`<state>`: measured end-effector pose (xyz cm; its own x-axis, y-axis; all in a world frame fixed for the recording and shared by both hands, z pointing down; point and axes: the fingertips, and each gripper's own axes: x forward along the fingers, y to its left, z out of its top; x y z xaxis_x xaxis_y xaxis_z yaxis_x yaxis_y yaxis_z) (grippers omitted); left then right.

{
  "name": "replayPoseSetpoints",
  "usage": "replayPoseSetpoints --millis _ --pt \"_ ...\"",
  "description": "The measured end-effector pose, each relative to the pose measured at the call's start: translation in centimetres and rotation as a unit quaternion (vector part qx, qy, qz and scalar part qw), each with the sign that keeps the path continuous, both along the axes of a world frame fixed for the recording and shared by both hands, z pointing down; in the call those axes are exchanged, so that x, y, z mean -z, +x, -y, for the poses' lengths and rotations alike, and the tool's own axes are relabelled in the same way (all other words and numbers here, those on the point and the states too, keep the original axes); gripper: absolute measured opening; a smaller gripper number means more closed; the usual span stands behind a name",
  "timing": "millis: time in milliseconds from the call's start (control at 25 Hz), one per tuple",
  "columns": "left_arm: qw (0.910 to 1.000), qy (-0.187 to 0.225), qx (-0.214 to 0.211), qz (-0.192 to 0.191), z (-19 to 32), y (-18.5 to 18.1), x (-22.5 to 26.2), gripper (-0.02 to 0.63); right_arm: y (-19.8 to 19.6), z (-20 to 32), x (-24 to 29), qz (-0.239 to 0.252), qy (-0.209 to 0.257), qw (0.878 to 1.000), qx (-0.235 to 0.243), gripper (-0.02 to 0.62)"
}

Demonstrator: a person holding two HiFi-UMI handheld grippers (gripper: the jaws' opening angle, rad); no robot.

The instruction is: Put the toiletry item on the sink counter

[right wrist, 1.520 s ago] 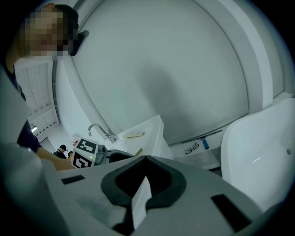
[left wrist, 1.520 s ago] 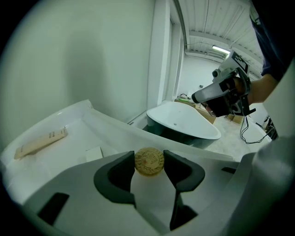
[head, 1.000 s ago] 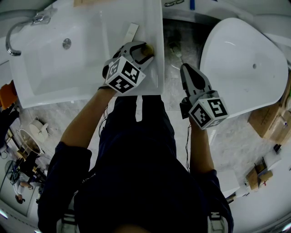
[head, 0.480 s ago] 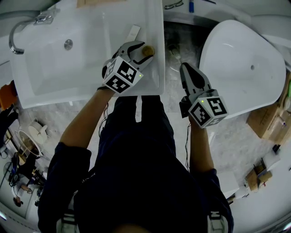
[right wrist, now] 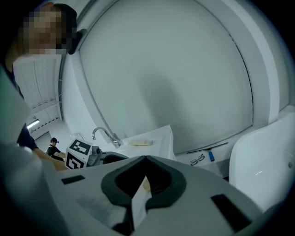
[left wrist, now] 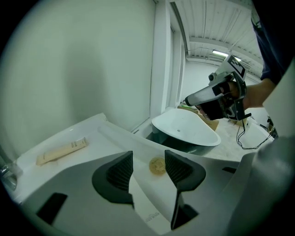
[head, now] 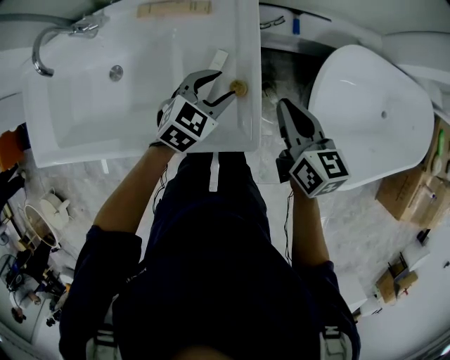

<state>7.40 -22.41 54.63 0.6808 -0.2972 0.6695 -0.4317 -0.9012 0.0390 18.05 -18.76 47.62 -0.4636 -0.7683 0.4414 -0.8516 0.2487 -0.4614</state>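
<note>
A small round tan toiletry item (head: pixel 239 88) lies on the right rim of the white sink counter (head: pixel 242 130). My left gripper (head: pixel 219 84) hovers just left of it, open, apart from it. Its jaws have just been opening and nothing is between them. In the left gripper view the round item (left wrist: pixel 157 166) rests on the counter (left wrist: pixel 115 143) beyond the gap of the open left gripper (left wrist: pixel 148 159). My right gripper (head: pixel 281 105) is shut and empty, over the floor between the sink and the bathtub. In its own view the right gripper (right wrist: pixel 146 159) has its tips together.
A faucet (head: pixel 53 39) and drain (head: pixel 116 72) are in the basin. A tan tube (head: pixel 174 8) lies on the counter's far edge, and a white strip (head: pixel 218 60) near the left gripper. A white bathtub (head: pixel 373 105) fills the right. Glasses (right wrist: pixel 197 159) lie by the wall.
The left gripper's jaws stood around the round item; they have opened and drawn back and up, leaving it on the counter rim. The right gripper has risen a little.
</note>
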Motion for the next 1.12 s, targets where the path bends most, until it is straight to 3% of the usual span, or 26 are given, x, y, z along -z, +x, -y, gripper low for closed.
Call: replayPoseSetpoints --millis 560,1120 --pt "0.9936 0.039 0.044 -0.097 0.7 -4.9 8.8 0.232 -3.8 0.6 4.0 -0.025 0.033 0.999 -0.001 0.005" --pt "0.9865 0.072 0.061 -0.134 1.7 -9.5 13.5 0.23 -6.9 1.3 7.5 -0.048 0.065 0.997 -0.005 0.005"
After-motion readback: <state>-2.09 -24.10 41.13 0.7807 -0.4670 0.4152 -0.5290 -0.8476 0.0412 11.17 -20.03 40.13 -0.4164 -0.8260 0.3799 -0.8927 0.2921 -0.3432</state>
